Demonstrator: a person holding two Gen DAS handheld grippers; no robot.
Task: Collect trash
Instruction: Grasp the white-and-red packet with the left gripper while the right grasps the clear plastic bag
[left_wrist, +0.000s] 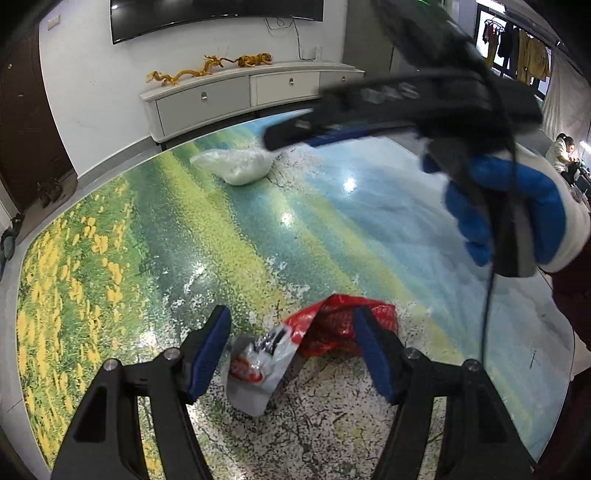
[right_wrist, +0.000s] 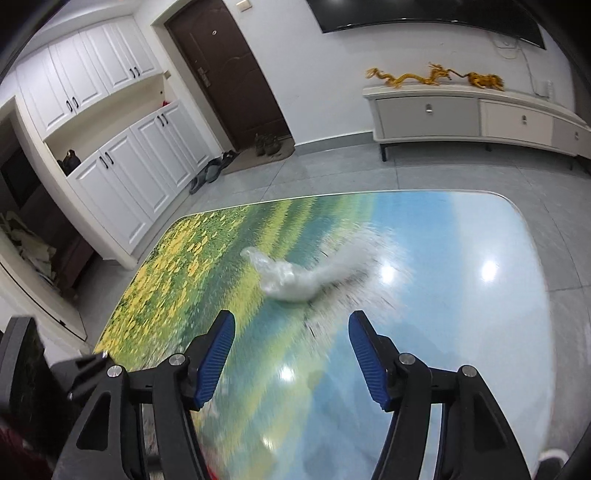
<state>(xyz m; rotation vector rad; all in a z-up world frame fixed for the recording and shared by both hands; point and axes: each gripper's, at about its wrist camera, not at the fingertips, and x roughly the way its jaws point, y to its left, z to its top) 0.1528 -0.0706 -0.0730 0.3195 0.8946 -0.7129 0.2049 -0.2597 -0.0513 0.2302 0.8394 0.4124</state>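
left gripper (left_wrist: 291, 350): agape, empty, red bag (left_wrist: 343, 325) between fingers | right gripper (right_wrist: 291, 354): agape, empty, clear bag (right_wrist: 295, 277) ahead

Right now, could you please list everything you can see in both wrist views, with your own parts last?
Red and white crumpled plastic bag: one, on the near table, between the open left fingers.
Clear crumpled plastic bag: one, whitish, mid-table, ahead of the right gripper.
Glossy landscape-print table: one, green, yellow, blue.
White low cabinet: one, by the far wall.
Golden dragon ornaments: along the cabinet top.
Black wall screen: one, above the cabinet.
Brown door: one.
White cupboards: beside the door.
Left gripper: black, blue pads, open.
Right gripper: same, open.
Blue-gloved hand: holding the right gripper.
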